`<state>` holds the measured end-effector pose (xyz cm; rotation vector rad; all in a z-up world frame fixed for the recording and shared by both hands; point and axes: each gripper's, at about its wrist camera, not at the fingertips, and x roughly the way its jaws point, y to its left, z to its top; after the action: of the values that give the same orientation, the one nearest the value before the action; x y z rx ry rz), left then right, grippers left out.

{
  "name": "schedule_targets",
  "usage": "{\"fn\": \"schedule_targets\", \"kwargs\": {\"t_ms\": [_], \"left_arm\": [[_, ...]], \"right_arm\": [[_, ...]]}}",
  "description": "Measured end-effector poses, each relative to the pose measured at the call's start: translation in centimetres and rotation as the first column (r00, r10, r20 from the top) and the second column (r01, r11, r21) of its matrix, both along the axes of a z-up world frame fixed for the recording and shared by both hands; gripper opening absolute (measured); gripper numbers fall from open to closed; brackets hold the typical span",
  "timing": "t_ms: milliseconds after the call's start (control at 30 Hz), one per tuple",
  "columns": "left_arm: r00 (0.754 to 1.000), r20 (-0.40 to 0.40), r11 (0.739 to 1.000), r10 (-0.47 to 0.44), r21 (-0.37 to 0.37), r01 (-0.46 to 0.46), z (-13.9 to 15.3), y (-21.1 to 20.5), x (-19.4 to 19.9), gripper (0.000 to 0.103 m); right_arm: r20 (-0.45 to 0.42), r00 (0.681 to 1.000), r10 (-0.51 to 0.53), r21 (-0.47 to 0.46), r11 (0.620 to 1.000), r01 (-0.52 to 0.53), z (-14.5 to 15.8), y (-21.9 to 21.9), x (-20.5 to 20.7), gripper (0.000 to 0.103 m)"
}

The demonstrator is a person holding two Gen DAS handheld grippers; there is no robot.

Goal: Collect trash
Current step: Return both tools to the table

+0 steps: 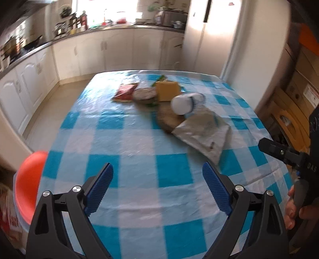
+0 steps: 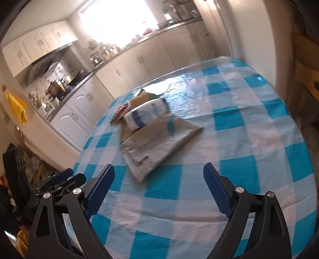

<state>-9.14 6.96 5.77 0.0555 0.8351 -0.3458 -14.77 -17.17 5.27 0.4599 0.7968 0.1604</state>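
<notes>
Room: kitchen, white walls [image 1: 257,59].
Bench: blue-and-white checked cloth [image 1: 123,159].
Cabinets: white doors [image 1: 117,51] under a grey L-shaped counter [image 1: 59,38], cluttered.
Window: bright glare [image 1: 111,10] above the counter.
Floor: pale tiles [image 1: 59,107].
Right side: stacked cardboard boxes [image 1: 301,83].

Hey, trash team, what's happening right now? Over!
Left gripper open, empty. Right gripper open, empty. Trash pile untouched on checked table. Nothing blocking.
</notes>
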Motion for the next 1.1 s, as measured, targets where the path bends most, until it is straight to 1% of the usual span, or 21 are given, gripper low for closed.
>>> {"fn": "schedule_targets", "kwargs": {"t_ms": [67,200,333,400,467,533,600,667,700,767,800,833,900,933,1033,1100], "left_arm": [[1.0,0.013,1.0,0.005,0.014,-0.005,0.1,-0.7,0.6,0.091],[0.999,-0.013,0.999,0.041,-0.021,-0.041,0.4,-1.2,3.2,0.091],[0.999,-0.005,0.998,0.054,-0.015,-0.054,0.7,-1.9,5.4,0.091],[0.996,-0.015,0.996,0.088,-0.027,-0.088,0.9,-2.0,7.1,0.091],[0.993,-0.037,0.992,0.11,-0.064,-0.112,1.0,-1.9,8.7,0.091],[0.985,-0.056,0.983,0.162,-0.08,-0.167,0.9,-1.8,10.4,0.091],[0.971,-0.103,0.968,0.218,-0.105,-0.228,0.5,-1.5,12.4,0.09],[0.955,-0.151,0.953,0.256,-0.126,-0.276,-0.1,-1.3,14.1,0.08],[0.946,-0.18,0.944,0.269,-0.143,-0.296,-0.4,-1.2,14.9,0.079],[0.932,-0.217,0.928,0.29,-0.176,-0.329,-0.9,-1.0,16.4,0.078],[0.926,-0.226,0.921,0.302,-0.181,-0.344,-1.1,-1.0,16.9,0.078],[0.914,-0.244,0.909,0.323,-0.189,-0.372,-1.4,-0.7,17.7,0.078],[0.897,-0.28,0.892,0.343,-0.202,-0.404,-1.8,-0.5,18.9,0.075],[0.89,-0.289,0.888,0.351,-0.198,-0.415,-2.0,-0.5,19.3,0.074],[0.87,-0.307,0.877,0.386,-0.171,-0.449,-2.3,-0.6,20.9,0.074],[0.849,-0.339,0.863,0.406,-0.162,-0.478,-2.8,-0.4,21.8,0.074]], "right_arm": [[-0.004,1.0,-0.019,0.014,1.0,0.019,-0.2,-0.9,-0.1,0.089],[-0.005,0.999,-0.039,0.03,0.999,0.039,-0.6,-2.2,-0.3,0.09],[-0.009,0.999,-0.047,0.05,0.998,0.048,-0.9,-3.0,-0.3,0.09],[-0.009,0.999,-0.051,0.054,0.997,0.051,-1.1,-3.3,-0.3,0.09],[-0.012,0.998,-0.056,0.06,0.997,0.057,-1.3,-3.7,-0.2,0.09],[-0.015,0.998,-0.055,0.062,0.996,0.056,-1.6,-3.8,0.0,0.09],[-0.016,0.999,-0.052,0.057,0.997,0.053,-1.7,-3.9,0.2,0.09],[-0.016,0.999,-0.045,0.049,0.998,0.045,-1.8,-3.8,0.4,0.09],[-0.016,0.999,-0.041,0.045,0.998,0.041,-1.7,-3.7,0.5,0.09],[-0.017,0.999,-0.032,0.043,0.999,0.032,-1.8,-3.7,0.8,0.09],[-0.018,0.999,-0.029,0.045,0.999,0.03,-1.8,-3.7,0.9,0.09],[-0.02,0.999,-0.029,0.048,0.998,0.03,-1.8,-3.7,1.1,0.09],[-0.02,0.999,-0.026,0.053,0.998,0.027,-2.0,-3.9,1.3,0.09],[-0.02,1.0,-0.024,0.052,0.998,0.025,-2.0,-3.9,1.5,0.09],[-0.023,1.0,-0.018,0.056,0.998,0.019,-2.1,-3.8,1.8,0.09],[-0.026,1.0,-0.01,0.055,0.998,0.012,-2.2,-3.7,2.0,0.09]]}}
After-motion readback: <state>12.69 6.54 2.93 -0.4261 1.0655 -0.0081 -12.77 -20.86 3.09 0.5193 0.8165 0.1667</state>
